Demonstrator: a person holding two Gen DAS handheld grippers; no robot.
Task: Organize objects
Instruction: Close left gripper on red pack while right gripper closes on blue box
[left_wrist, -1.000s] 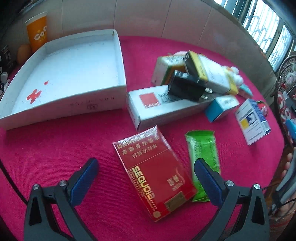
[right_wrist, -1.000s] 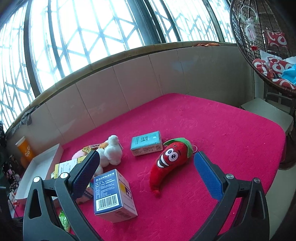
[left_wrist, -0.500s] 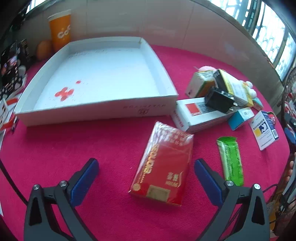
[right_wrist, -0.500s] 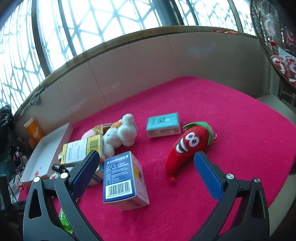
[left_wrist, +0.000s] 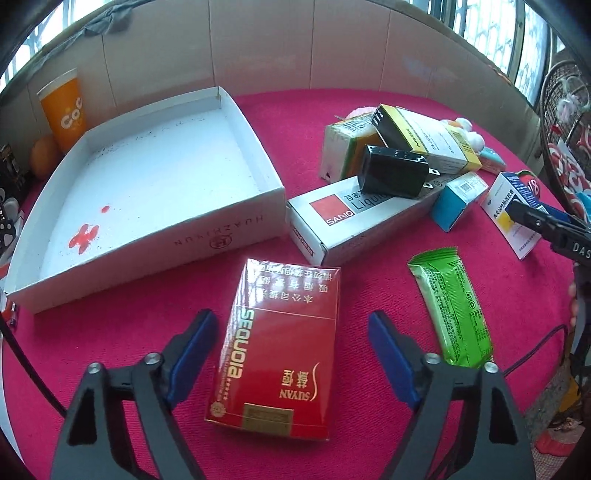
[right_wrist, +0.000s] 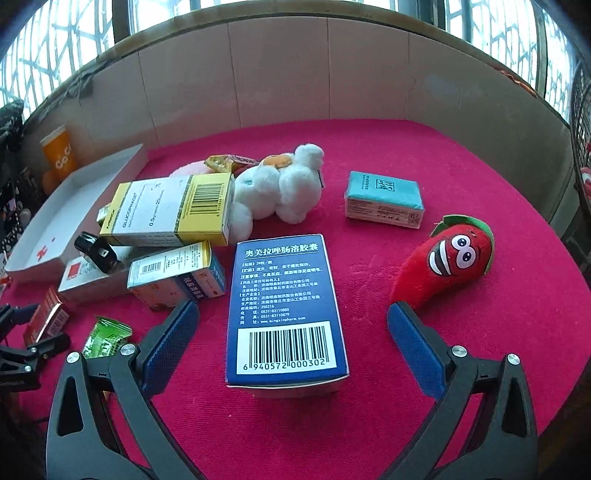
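One flat red cardboard cigarette pack (left_wrist: 280, 347) lies between the closing left tongs (left_wrist: 291, 354), untouched. One blue medicine box (right_wrist: 286, 314) lies between the open right tongs (right_wrist: 291, 339). Beyond the left tongs, one white cardboard tray (left_wrist: 236, 225) holds nothing.

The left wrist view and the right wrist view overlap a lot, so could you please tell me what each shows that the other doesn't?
Only the left wrist view shows the left gripper, its jaws closing around, not yet touching, the red Sequoia pack.

Only the right wrist view shows the open right gripper straddling the blue medicine box, and the whole chilli plush.

Both show the white tray, orange cup and green sachet.
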